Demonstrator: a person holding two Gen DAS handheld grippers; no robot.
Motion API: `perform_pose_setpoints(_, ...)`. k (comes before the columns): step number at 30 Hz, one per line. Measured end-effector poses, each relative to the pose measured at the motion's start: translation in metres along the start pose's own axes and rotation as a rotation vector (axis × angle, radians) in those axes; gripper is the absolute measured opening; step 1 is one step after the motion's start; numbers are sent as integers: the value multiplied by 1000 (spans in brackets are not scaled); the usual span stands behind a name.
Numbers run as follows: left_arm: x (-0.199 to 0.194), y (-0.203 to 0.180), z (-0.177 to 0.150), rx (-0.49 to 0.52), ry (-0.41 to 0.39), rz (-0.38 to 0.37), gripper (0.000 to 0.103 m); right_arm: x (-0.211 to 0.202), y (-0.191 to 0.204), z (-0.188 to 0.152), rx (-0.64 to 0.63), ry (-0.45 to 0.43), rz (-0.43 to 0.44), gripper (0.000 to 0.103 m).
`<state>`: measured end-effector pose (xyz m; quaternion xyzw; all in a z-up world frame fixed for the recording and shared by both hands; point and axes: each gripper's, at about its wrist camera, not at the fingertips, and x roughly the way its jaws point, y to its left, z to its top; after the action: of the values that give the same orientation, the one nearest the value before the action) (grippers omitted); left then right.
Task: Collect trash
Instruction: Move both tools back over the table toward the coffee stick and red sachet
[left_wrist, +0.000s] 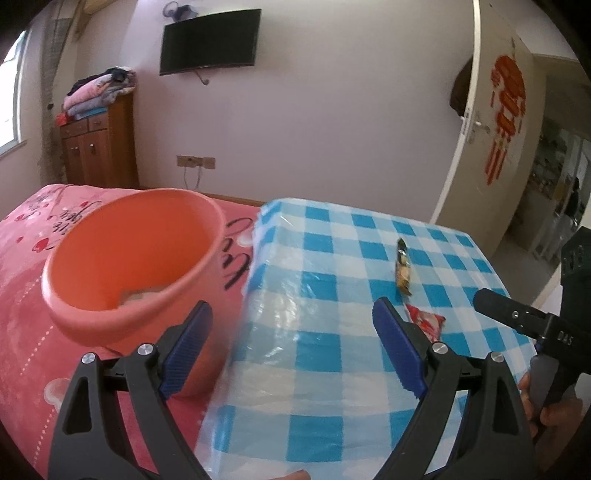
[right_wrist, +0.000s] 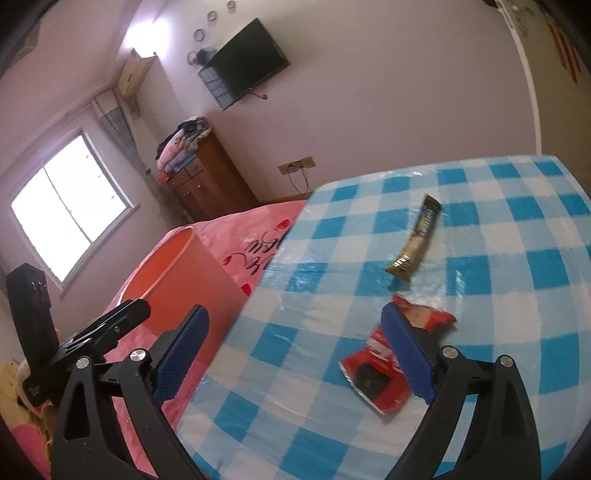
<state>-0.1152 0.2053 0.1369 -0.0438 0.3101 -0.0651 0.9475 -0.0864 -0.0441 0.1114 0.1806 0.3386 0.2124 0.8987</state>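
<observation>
A red snack wrapper (right_wrist: 373, 373) lies on the blue-checked table (right_wrist: 480, 332), partly behind my right gripper's right finger. A gold and black stick wrapper (right_wrist: 415, 242) lies farther back. In the left wrist view the same red wrapper (left_wrist: 424, 319) and stick wrapper (left_wrist: 403, 267) sit right of centre. An orange bin (left_wrist: 129, 258) stands left of the table on the pink bed, with something pale at its bottom. My left gripper (left_wrist: 291, 332) hangs open over the table's left edge, nothing between its fingers. My right gripper (right_wrist: 295, 343) is open too, over the table's near left part.
A pink bedspread (left_wrist: 26, 295) covers the bed under the bin (right_wrist: 162, 273). A wooden cabinet (left_wrist: 98, 144) with folded clothes stands by the far wall, a dark TV (left_wrist: 208, 42) above. An open door (left_wrist: 491, 122) is at the right. The right gripper's body (left_wrist: 524, 321) shows at the left view's right edge.
</observation>
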Motion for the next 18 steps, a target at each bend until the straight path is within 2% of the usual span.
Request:
perform_pose_setpoints(13, 31, -62, -10, 76, 86, -108, 89, -9, -59, -24, 55, -14, -25, 94)
perform_pose_setpoints(18, 51, -85, -15, 113, 138, -126, 89, -14, -82, -24, 96, -34, -19, 94)
